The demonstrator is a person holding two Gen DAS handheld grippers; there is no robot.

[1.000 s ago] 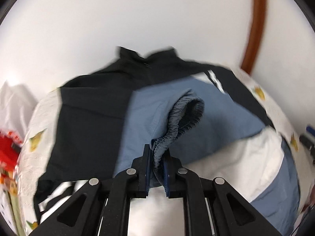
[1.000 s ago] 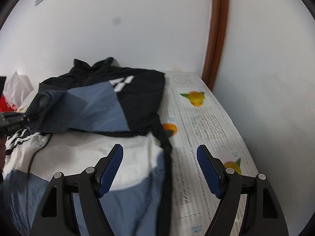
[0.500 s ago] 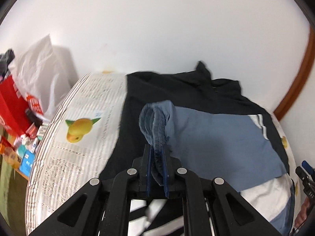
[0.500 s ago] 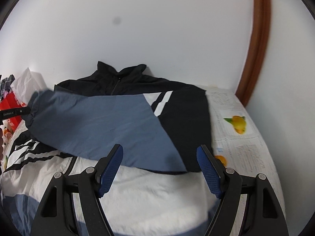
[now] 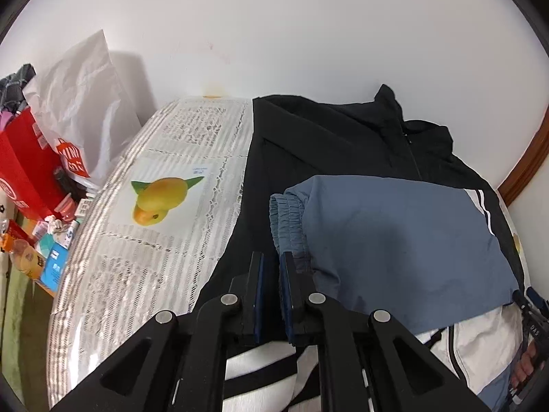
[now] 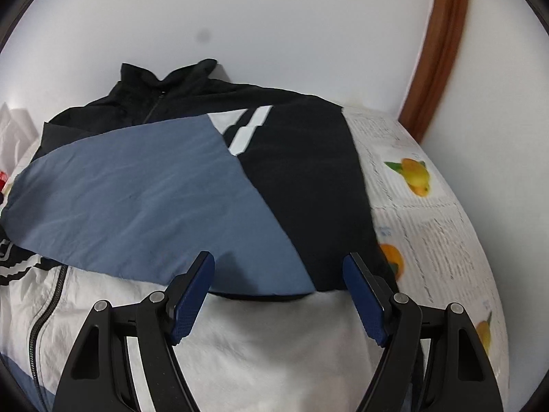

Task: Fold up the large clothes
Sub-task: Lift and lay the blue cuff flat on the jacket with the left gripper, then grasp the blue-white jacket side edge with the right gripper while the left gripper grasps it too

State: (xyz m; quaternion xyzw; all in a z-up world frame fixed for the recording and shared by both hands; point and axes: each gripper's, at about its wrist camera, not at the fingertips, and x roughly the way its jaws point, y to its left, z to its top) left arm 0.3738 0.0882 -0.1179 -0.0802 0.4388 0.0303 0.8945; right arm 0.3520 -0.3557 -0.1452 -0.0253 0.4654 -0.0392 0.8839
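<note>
Sleeve of the jacket now lies across the chest on the surface, carried over from the right; left tongs nearly shut, cuff apparently still nipped; right tongs wide, empty: first fold essentially placed.

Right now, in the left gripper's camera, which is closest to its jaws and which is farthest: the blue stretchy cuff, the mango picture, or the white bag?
From the left gripper, nearest first:
1. Blue cuff: just ahead of the jaws, a little right, lying on the black jacket.
2. Mango picture: farther off to the left, on the tablecloth.
3. White bag: farthest, far left against the wall.
</note>
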